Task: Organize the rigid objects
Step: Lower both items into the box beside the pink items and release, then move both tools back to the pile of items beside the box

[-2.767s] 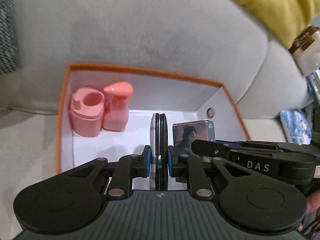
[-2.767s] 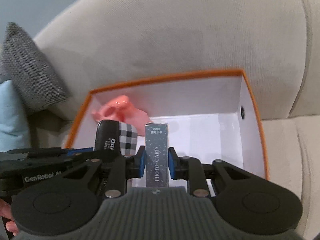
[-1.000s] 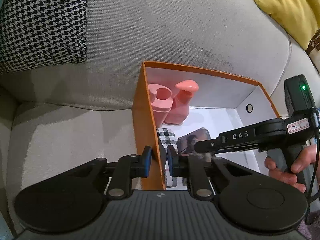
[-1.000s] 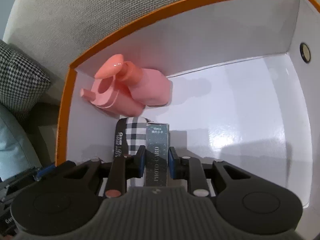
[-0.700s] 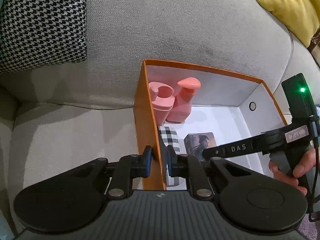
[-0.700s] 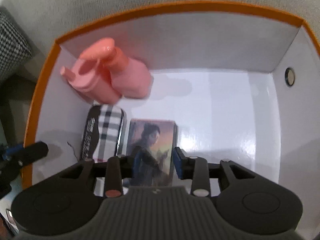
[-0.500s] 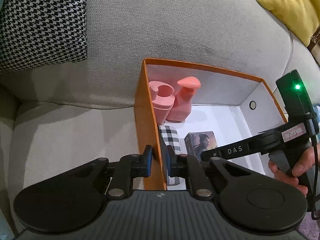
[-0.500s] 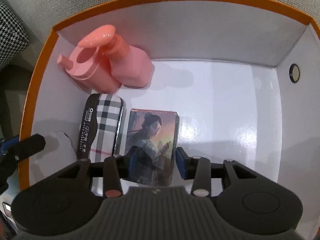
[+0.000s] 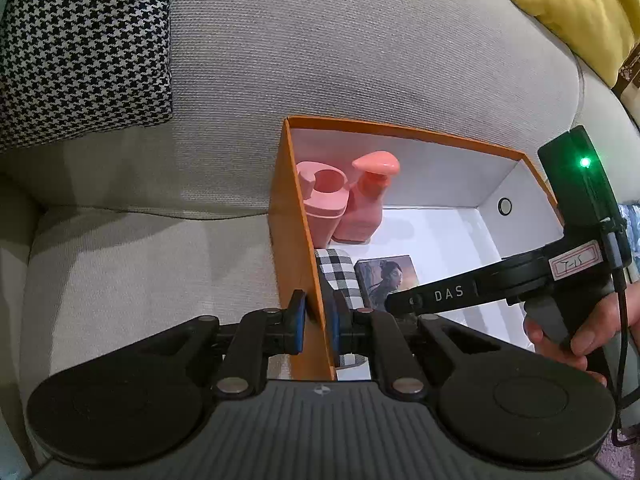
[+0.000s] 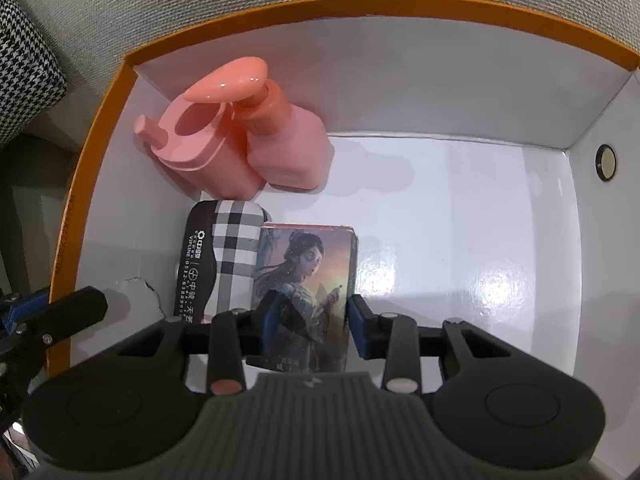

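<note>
- Two grippers work at one orange box, which sits on the seat of a grey sofa.
- We see the left gripper closed on the box's left wall — one blue pad outside, one inside, the orange edge clamped between them.
- We see the right gripper pointing steeply down into the box; its fingers straddle the lower part of the photo card box and are closing, yet a narrow gap shows at the right pad, so the pads do not press on it.
- The photo card box lies flat on the white box floor, portrait side up, near the left wall.
- Just to its left, touching or nearly touching, lies a checked case with a black side panel and white print.
- Behind these, in the far left corner, stand a pink pump bottle and a pink cup-shaped holder, side by side and touching.
- In the left wrist view, a person's hand grips the handle of the right gripper at the right edge; a green light shows on its upper housing.
- A houndstooth cushion rests at the sofa's upper left, and a yellow cushion at the upper right.
</note>
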The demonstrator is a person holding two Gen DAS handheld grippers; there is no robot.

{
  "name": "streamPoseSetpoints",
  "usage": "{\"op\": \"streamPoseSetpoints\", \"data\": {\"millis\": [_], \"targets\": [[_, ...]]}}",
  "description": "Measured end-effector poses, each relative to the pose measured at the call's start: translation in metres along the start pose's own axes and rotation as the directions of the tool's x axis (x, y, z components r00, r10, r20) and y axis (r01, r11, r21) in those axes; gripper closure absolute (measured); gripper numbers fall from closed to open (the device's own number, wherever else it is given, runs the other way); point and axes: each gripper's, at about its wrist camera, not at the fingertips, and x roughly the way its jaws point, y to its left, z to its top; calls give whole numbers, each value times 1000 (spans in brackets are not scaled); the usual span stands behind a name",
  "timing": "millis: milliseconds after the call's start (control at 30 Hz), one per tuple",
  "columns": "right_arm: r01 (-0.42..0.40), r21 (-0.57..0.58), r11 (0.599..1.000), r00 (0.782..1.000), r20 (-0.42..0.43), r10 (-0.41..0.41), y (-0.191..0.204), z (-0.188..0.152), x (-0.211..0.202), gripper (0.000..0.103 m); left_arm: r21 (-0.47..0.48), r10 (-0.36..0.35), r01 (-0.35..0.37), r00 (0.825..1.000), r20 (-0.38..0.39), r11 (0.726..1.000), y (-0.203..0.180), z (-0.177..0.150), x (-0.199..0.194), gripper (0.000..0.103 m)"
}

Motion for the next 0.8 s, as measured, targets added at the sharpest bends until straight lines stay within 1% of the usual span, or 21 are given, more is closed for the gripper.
{"op": "streamPoseSetpoints", "data": {"millis": [67, 167, 267, 333, 400, 433, 567, 700, 800], "targets": [[16, -16, 1000, 1000, 15, -15, 2, -1, -3, 64, -8, -2, 2, 1000, -4, 1000, 0, -1, -1, 89], [65, -78, 995, 996, 60, -61, 11, -6, -13, 63, -23, -10, 10, 1000, -3, 1000, 3, -3, -4, 89], [89, -135, 987, 990, 118, -73, 20, -15, -33, 63, -31, -22, 23, 999, 28, 999, 1, -7, -17, 89], [109, -165, 980, 983, 163, -81, 26, -22, -47, 63, -35, -29, 31, 998, 53, 999, -1, -11, -28, 86], [133, -196, 972, 972, 219, -88, 32, -32, -65, 62, -23, -31, 33, 996, 80, 999, -6, -15, -41, 85], [144, -205, 968, 966, 243, -92, 35, -37, -72, 60, -13, -37, 38, 995, 94, 999, -8, -19, -48, 85], [189, -247, 950, 935, 342, -97, 47, -64, -112, 60, 10, -60, 60, 990, 129, 998, -22, -35, -78, 85], [219, -270, 938, 903, 420, -91, 57, -93, -142, 60, 41, -67, 61, 984, 166, 997, -38, -52, -105, 85], [225, -283, 932, 884, 462, -74, 61, -117, -160, 59, 69, -101, 90, 980, 171, 994, -49, -66, -121, 85]]}}
